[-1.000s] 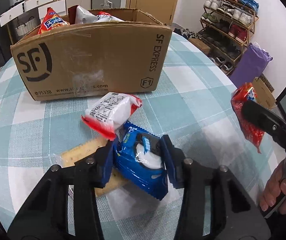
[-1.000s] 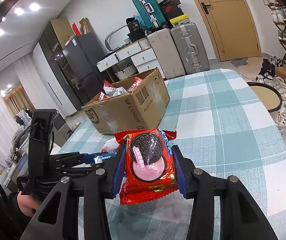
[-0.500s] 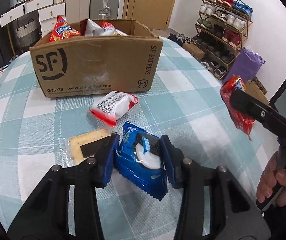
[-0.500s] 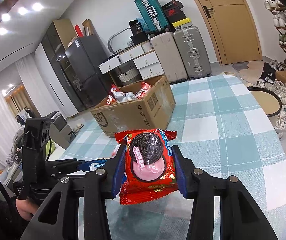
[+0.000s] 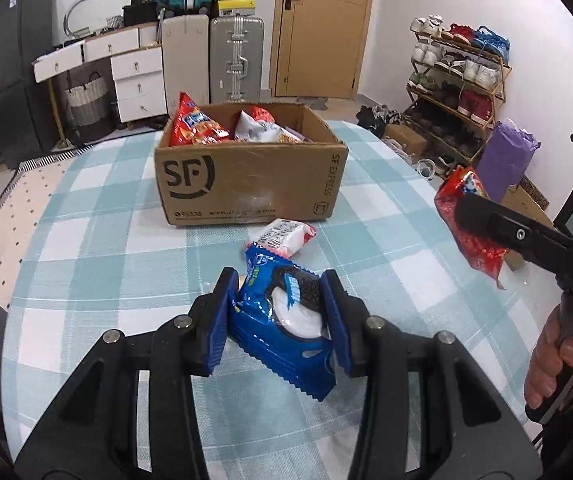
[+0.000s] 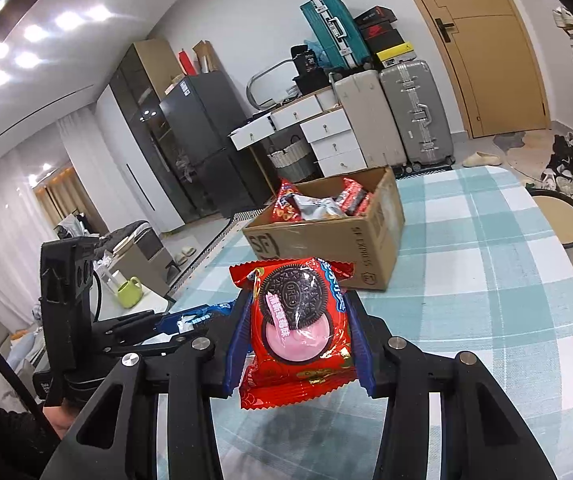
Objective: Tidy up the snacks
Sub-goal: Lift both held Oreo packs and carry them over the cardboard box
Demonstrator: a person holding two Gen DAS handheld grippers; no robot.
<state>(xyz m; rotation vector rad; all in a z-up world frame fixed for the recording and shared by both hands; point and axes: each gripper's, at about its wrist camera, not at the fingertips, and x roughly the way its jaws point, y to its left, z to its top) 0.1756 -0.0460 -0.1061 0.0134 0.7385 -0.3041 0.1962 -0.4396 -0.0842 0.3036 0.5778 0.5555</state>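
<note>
Left claw clamped on blue cookie packet, glossy crinkled foil, long axis pointing away toward cardboard box, held above checked surface. Right claw clamped on red cookie packet, upright, serrated ends. White packet lying before box.
</note>
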